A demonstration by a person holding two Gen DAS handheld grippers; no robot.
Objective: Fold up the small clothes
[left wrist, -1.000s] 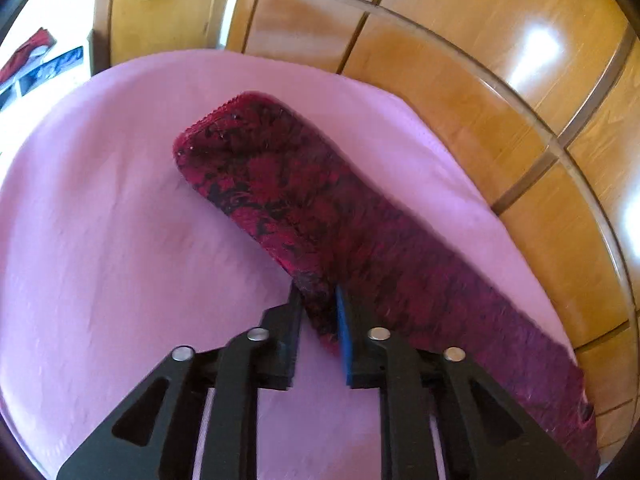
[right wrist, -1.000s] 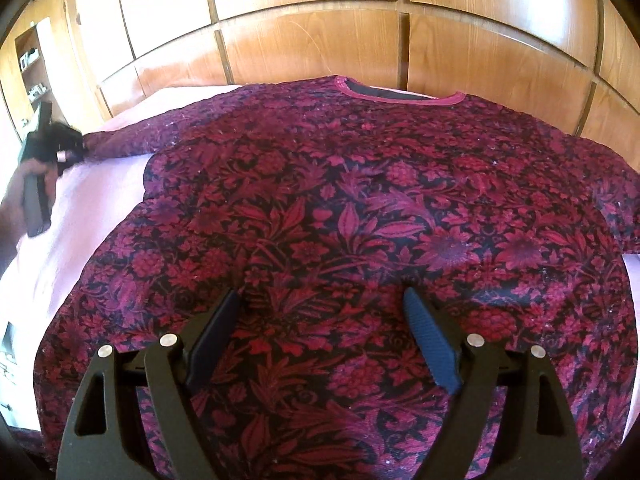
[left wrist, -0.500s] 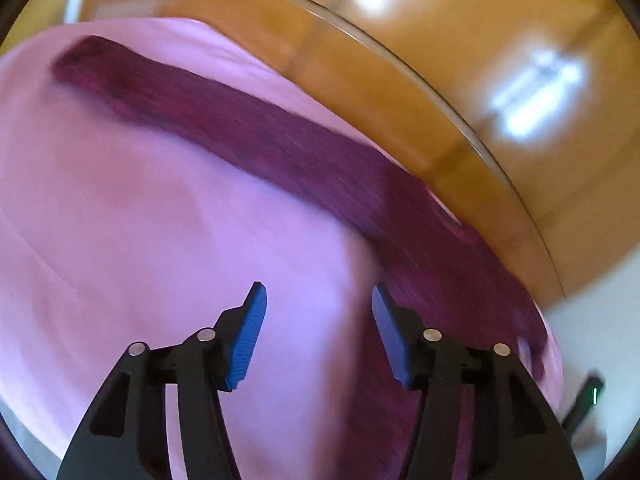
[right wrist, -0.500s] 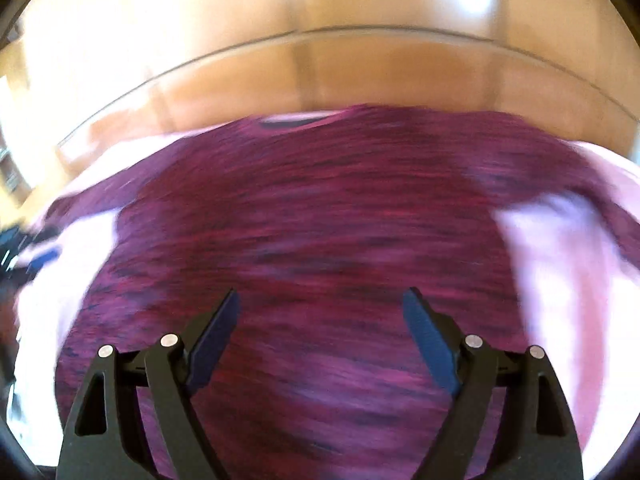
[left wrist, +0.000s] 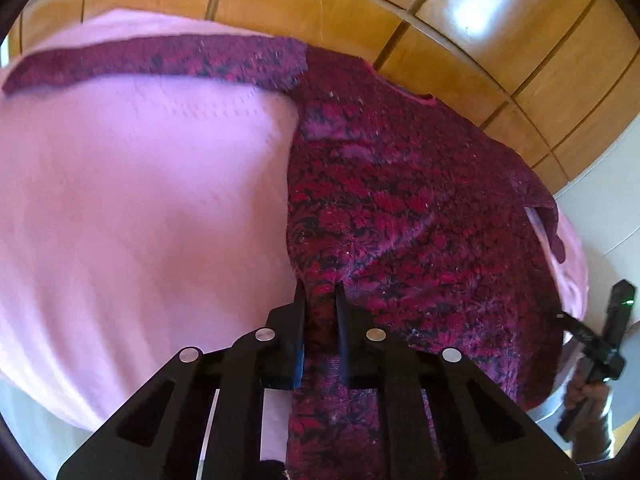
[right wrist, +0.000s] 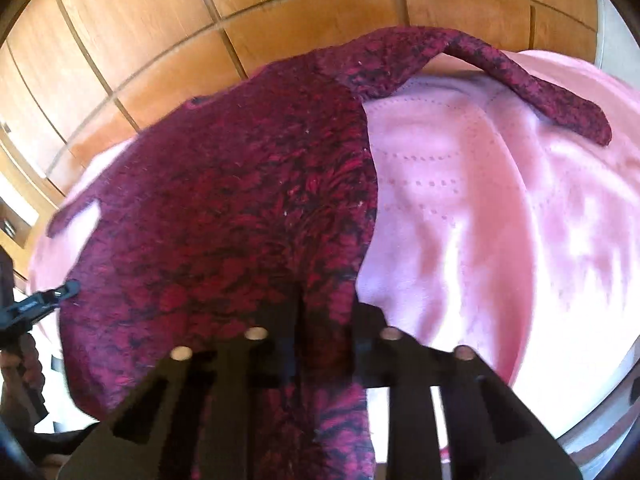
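The floral maroon top (left wrist: 420, 208) is lying spread, front down or up can't be told, on the pink bedsheet (left wrist: 140, 200), neckline (left wrist: 424, 98) toward the wooden panelled wall (left wrist: 320, 4). Both sleeves are being left stretched out to the sides: one (left wrist: 160, 60) seen in the left view, the other (right wrist: 532, 84) in the right view, prob. so the body is lying flat for a clean fold. The hem is being pinched at two corners. The left claw (left wrist: 320, 300) is closed on the hem's left corner, w/ fabric bunched between its fingers; the right claw (right wrist: 326, 304) is likewise clamped on the opposite corner, though that view is blurred. Holding both corners is judged to be prep for lifting the hem and carrying it toward the neckline, i.e. a first fold w/ edges being kept level. The hem by each claw is hanging off the bed edge.
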